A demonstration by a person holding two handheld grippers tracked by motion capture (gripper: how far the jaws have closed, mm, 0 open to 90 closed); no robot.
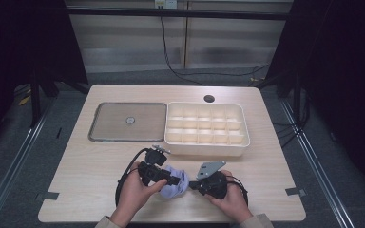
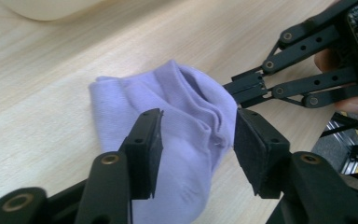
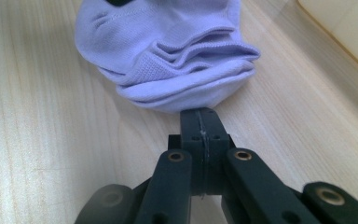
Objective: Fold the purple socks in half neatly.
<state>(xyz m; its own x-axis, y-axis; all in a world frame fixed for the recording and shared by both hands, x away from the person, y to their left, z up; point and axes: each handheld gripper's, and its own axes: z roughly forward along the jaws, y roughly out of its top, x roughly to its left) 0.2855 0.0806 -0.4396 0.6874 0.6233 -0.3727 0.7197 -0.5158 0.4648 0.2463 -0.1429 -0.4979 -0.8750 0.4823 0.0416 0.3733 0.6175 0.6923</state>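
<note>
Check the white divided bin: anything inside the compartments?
In the high view the white divided bin shows bare, pale compartment floors wherever they are visible. The near wall hides part of the front row's floors, so something small lying there cannot be ruled out.

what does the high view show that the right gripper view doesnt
High view alone: the white divided box, the grey tray, both hands and the left tongs over the sock. Right gripper view alone: the right tongs closed pad to pad at the sock's folded edge, with nothing visibly between them. Both: the lilac sock bunched on the wooden table.
</note>
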